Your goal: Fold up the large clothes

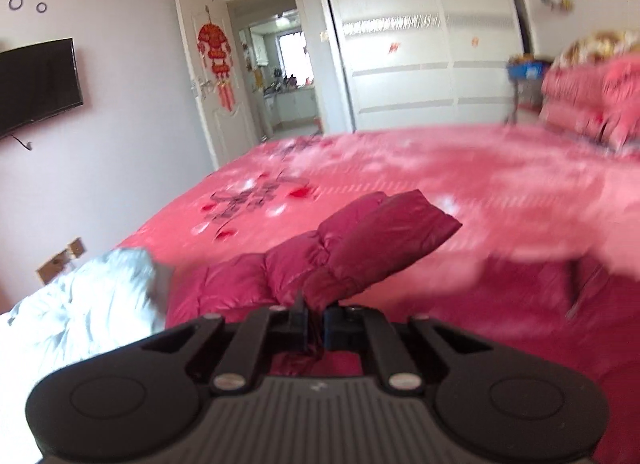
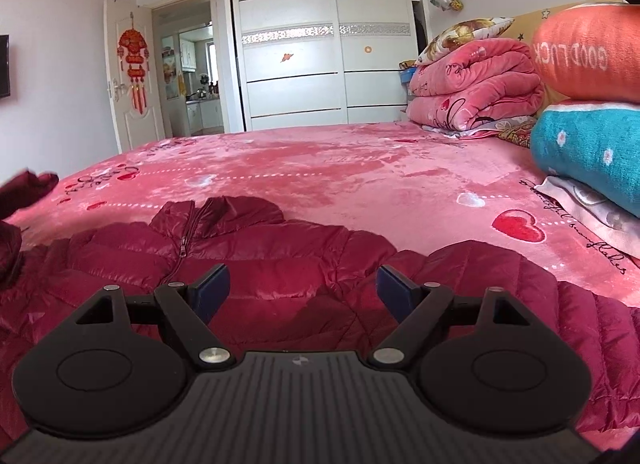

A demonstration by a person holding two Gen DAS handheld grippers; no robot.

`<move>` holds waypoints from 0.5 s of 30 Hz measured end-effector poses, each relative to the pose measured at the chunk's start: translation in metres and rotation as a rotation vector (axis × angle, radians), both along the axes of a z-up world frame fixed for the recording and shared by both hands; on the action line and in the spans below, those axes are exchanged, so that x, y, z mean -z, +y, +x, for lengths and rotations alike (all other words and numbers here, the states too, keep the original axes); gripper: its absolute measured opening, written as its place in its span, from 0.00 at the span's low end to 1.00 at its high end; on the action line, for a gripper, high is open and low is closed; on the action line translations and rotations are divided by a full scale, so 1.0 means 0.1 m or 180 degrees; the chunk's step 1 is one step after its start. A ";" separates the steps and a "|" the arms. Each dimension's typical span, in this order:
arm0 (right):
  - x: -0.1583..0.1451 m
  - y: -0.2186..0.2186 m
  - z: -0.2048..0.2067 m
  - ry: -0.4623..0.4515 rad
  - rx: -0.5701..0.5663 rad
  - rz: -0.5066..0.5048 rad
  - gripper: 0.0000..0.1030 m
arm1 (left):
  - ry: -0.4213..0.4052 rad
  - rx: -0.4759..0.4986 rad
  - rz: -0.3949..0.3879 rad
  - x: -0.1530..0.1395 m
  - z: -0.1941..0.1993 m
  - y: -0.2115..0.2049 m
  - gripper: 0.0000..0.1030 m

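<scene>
A dark red puffer jacket [image 2: 256,260] lies spread on the pink bed cover [image 2: 360,172], zipper and collar facing up. In the left wrist view my left gripper [image 1: 316,318] is shut on the jacket's sleeve [image 1: 360,248], pinching the fabric near the cuff; the sleeve hangs lifted above the bed. That raised sleeve [image 2: 24,188] shows at the left edge of the right wrist view. My right gripper [image 2: 303,290] is open just above the jacket's body, nothing between its blue pads [image 2: 214,288].
Folded pink blankets [image 2: 472,84], an orange pillow [image 2: 588,52] and a teal blanket [image 2: 592,152] are stacked at the bed's right. A white-grey garment [image 1: 80,304] lies at the bed's left edge. A wardrobe [image 2: 320,36] and open door [image 2: 132,76] stand behind.
</scene>
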State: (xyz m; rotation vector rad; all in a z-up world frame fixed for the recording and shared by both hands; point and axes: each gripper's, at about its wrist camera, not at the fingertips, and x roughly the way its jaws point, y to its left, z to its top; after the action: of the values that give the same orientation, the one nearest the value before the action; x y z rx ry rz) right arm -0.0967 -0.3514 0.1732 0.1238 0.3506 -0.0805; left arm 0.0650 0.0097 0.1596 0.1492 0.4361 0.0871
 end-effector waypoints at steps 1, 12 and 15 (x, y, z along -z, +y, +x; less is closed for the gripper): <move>-0.01 -0.02 0.00 -0.0010 0.0027 0.0026 0.97 | -0.0053 0.0075 -0.0092 -0.12 -0.03 -0.07 0.03; -0.13 -0.37 -0.04 -0.0150 0.0429 0.0515 0.98 | -0.0248 0.1154 -0.0584 -0.58 -0.37 -1.37 0.03; -0.14 -0.48 -0.06 -0.0199 0.0597 0.0626 0.98 | -0.0129 0.1377 -0.0536 -0.39 -0.38 -1.70 0.03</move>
State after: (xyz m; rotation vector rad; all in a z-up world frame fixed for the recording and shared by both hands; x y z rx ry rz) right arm -0.1031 -0.3997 0.1869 0.3530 0.2834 -0.2273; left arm 0.0268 -0.1602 0.1981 0.0733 0.3611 -0.3703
